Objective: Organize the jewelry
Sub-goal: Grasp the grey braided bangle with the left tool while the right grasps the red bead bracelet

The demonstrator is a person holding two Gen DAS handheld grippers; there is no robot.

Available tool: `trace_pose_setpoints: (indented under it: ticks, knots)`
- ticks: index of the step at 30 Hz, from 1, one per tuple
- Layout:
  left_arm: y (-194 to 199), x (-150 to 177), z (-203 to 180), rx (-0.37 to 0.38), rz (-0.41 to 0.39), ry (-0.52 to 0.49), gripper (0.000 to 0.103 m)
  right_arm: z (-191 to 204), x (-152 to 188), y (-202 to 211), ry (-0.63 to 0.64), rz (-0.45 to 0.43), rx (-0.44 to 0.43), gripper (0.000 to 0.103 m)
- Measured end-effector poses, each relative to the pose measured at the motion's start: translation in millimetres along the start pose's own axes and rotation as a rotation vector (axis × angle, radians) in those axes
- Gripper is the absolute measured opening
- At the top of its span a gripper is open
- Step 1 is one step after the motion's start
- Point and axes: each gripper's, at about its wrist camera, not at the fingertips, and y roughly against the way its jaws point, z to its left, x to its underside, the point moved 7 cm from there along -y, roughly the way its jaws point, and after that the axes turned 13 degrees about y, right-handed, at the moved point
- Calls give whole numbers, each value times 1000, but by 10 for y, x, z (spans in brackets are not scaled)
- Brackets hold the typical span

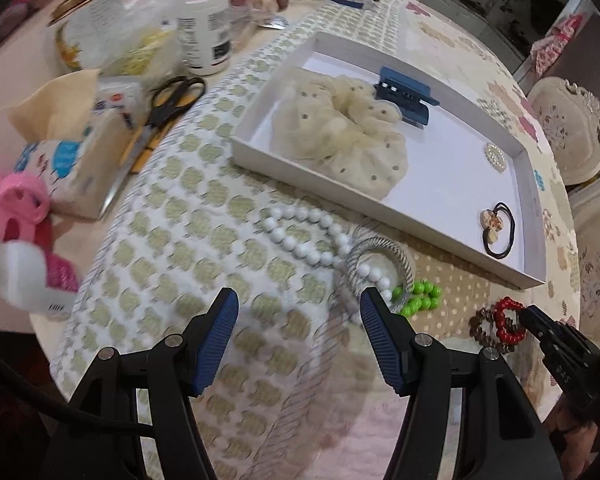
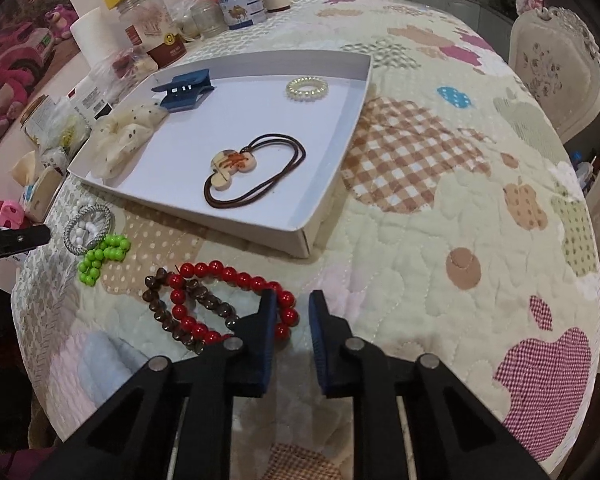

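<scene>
Quilted worktop (image 2: pixel 440 240): right claw (image 2: pixel 292 312) narrowed around red bead bracelet (image 2: pixel 236 280), white tray (image 2: pixel 336 152) directly ahead; left claw (image 1: pixel 296 304) wide, empty, farther away.

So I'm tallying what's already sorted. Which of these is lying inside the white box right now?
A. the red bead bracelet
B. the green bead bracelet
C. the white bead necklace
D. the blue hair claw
D: the blue hair claw lies inside the white box, while the bead pieces lie outside it on the quilt.
</scene>
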Motion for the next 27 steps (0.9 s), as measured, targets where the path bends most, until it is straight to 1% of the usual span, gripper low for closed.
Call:
trace_pose_setpoints:
  ticks: [2, 6, 7, 8, 10, 11, 12, 13, 15, 19, 21, 24, 27]
  knots:
    - [-82, -22, -63, -7, 9, -14, 57, 36, -17, -4, 7, -10, -16, 17]
    - [-232, -36, -147, -14, 41, -31, 57, 70, -29, -36, 29, -9, -2, 18]
    - [-257, -36, -168, -11, 44, -35, 55, 68, -34, -36, 30, -10, -4, 18]
    - [-276, -33, -187, -5, 45, -39, 50, 64, -38, -40, 28, -12, -7, 18]
    - [-331, -16, -222, -14, 56, -64, 21, 49, -47, -42, 22, -17, -7, 11]
    - [-348, -10, -235, -17, 58, -76, 16, 45, -50, -42, 19, -19, -11, 9]
    - [-354, -9, -243, -15, 56, -82, 9, 46, -56, -30, 10, -26, -24, 9]
    - [-338, -12, -244, -5, 46, -82, 5, 48, -69, 8, -5, -45, -43, 9]
    - [-289, -25, -246, 11, 33, -77, 4, 74, -105, 99, -15, -74, -66, 9]
    - [-100, -81, -265, 43, 7, -82, 4, 175, -280, 382, 4, -144, -113, 9]
    - [16, -116, -243, 55, -8, -83, 4, 209, -372, 508, 16, -173, -122, 9]
    - [198, -172, -298, 97, -18, -87, 4, 241, -507, 710, 35, -217, -132, 9]
    - [355, -226, -363, 125, -37, -95, 4, 260, -615, 864, 53, -246, -124, 9]
